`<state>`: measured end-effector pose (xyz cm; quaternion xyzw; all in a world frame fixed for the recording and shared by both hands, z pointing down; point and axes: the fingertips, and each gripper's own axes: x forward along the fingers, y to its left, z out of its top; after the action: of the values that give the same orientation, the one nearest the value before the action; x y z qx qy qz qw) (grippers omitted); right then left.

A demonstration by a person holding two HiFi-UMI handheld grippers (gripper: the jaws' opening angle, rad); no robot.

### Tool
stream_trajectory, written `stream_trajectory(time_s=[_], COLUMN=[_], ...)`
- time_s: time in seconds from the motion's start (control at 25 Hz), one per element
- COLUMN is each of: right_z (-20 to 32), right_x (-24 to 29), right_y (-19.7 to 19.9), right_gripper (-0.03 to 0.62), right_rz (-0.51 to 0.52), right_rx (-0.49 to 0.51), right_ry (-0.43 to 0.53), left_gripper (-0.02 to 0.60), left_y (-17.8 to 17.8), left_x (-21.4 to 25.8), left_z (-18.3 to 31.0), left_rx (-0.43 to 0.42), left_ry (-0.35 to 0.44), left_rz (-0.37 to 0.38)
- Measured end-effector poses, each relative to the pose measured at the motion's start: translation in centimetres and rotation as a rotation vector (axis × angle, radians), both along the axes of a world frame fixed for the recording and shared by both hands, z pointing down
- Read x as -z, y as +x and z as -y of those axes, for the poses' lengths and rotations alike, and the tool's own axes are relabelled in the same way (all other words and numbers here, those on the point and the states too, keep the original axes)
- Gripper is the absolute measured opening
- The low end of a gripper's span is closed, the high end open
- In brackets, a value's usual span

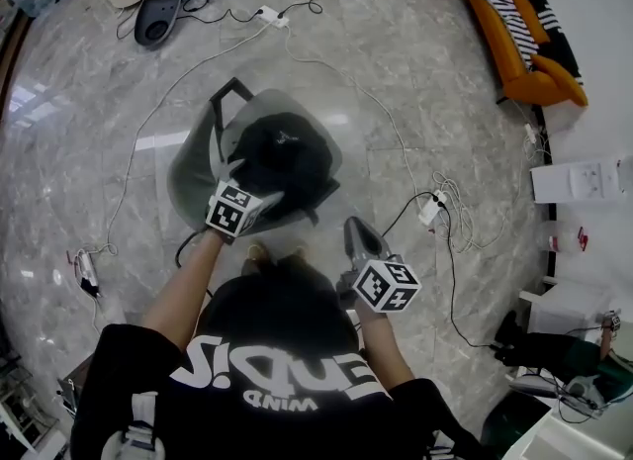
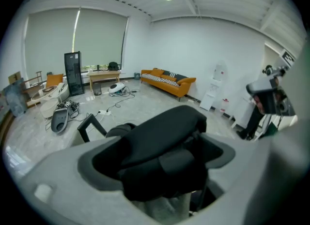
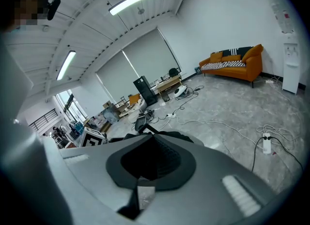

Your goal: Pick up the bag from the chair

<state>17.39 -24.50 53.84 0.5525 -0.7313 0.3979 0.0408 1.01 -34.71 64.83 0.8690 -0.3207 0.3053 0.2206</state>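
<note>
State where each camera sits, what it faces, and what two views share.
Head view: on the head, facing steeply down at grey shell chair, black fabric bag; arms, left gripper, right gripper show.
Left gripper view: rides that gripper; jaws closed on the bag.
Right gripper view: rides that gripper; shut empty jaws, windows beyond.
Both gripper views share the orange sofa.

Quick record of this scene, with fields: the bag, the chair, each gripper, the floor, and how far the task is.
bag: black, lying on the chair seat
chair: grey, on the floor
left gripper: at the bag's near edge, fingers shut on black bag fabric
right gripper: held back from the chair, fingers together, empty
floor: grey marble, cables strewn over it
stage: bag gripped, not yet lifted
</note>
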Motion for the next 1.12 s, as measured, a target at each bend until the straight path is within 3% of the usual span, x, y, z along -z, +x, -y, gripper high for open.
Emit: stream_trajectory(time_s=[0.36, 0.52, 0.76, 0.88, 1.12], right_z=[0.3, 0.3, 0.3, 0.3, 0.0], right_x=[-1.6, -2.0, -2.8, -3.0, -3.5], right_y=[0.3, 0.2, -0.1, -0.2, 0.2], right_gripper=[0.000, 0.000, 0.000, 0.000, 0.000], right_rz=[0.006, 0.012, 0.019, 0.026, 0.036], right_rx=[-0.007, -0.009, 0.000, 0.004, -0.002], right_ry=[-0.044, -0.059, -0.081, -0.089, -0.093], left_gripper=[0.299, 0.229, 0.209, 0.159, 0.137], left_y=[0.0, 0.3, 1.7, 1.8, 1.6], left_x=[-1.6, -1.9, -2.4, -2.2, -1.2], left_z=[-0.9, -1.3, -2.2, -2.2, -2.2], left_rx=[0.040, 0.032, -0.016, 0.006, 0.071], left_ry=[-0.182, -0.211, -0.232, -0.238, -0.211], left_rz=[-0.086, -0.112, -0.098, -0.103, -0.139])
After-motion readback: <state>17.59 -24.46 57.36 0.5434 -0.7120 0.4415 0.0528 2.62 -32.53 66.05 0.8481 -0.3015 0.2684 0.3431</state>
